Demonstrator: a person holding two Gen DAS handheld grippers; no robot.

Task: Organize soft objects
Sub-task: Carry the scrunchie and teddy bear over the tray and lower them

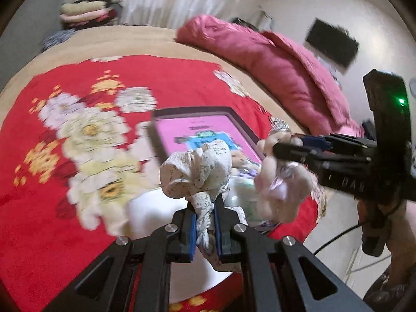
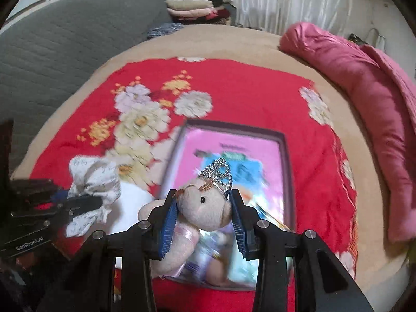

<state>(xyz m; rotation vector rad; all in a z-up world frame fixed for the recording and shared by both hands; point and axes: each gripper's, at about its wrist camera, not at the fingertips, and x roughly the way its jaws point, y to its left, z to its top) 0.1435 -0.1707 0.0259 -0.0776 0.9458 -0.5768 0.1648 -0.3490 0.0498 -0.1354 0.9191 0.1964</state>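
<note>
A white cloth bundle with a small dark print is pinched by its knotted tail between the blue pads of the left gripper, whose jaws are pressed almost together on the fabric; the bundle is held clear above the red flowered blanket that covers the bed. A beige teddy bear wearing a small silver tiara is held between the blue-padded fingers of the right gripper, whose jaws stand partly spread around the bear's head and body, and it is carried above a shallow dark-framed box with a pink lining that lies on the blanket. In the left wrist view the bear is seen just to the right of the cloth bundle, with the right gripper reaching in from the right edge. A rolled pink quilt lies along the far right side of the bed, and a stack of folded clothes is seen beyond the bed near a white curtain. Much of both views is blurred.
</note>
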